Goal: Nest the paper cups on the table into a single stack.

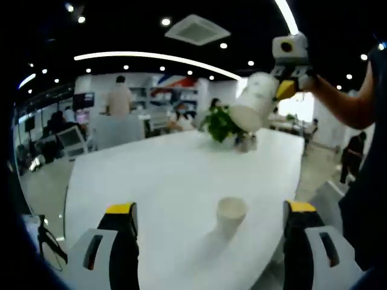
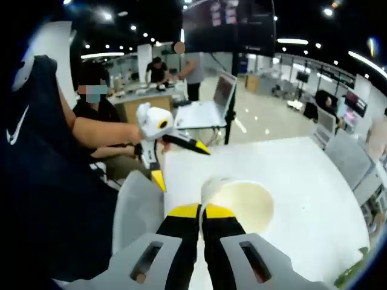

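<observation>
A white paper cup (image 1: 231, 214) stands upright on the white table (image 1: 163, 175), a little ahead of my left gripper (image 1: 210, 208), whose jaws are open wide with nothing between them. High at the upper right, my right gripper (image 1: 284, 89) holds a second white paper cup (image 1: 254, 99) tilted in the air above the table's far end. In the right gripper view, my right gripper (image 2: 202, 211) is shut on that cup's rim, and the held cup (image 2: 245, 205) shows its open mouth. Beyond it the left gripper (image 2: 179, 163) hangs open over the table (image 2: 302, 175).
A green plant (image 1: 221, 124) with small glass items (image 1: 245, 144) beside it stands at the table's far end. A person in a dark shirt (image 2: 42, 181) holds the grippers. Behind are a laptop (image 2: 208, 112), a grey chair (image 2: 347, 157) and several people.
</observation>
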A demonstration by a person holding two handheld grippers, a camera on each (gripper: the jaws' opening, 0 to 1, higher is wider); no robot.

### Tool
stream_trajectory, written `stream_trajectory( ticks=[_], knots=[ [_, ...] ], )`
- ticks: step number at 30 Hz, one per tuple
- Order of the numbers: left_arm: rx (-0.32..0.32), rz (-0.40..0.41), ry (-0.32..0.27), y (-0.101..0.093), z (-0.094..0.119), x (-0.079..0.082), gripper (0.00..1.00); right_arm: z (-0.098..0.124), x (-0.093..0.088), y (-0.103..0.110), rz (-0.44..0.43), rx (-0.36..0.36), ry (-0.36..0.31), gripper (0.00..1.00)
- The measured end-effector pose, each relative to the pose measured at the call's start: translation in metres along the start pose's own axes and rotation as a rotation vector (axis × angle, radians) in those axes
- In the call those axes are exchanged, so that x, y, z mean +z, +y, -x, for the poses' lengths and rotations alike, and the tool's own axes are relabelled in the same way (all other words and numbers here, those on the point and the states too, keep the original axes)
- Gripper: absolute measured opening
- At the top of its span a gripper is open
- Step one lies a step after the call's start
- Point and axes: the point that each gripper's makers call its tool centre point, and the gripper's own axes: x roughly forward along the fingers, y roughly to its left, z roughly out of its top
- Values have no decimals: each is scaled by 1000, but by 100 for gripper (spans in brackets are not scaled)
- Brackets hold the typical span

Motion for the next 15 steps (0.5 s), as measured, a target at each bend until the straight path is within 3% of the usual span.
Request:
stream_trajectory(
  ticks=[7,15],
  knots=[
    [28,20,-5,11,18,-10,99,-10,-4,-2,40,27,265,0],
    [57,8,55,18,25,-25,99,-14,6,-8,46,24,460,0]
  ],
)
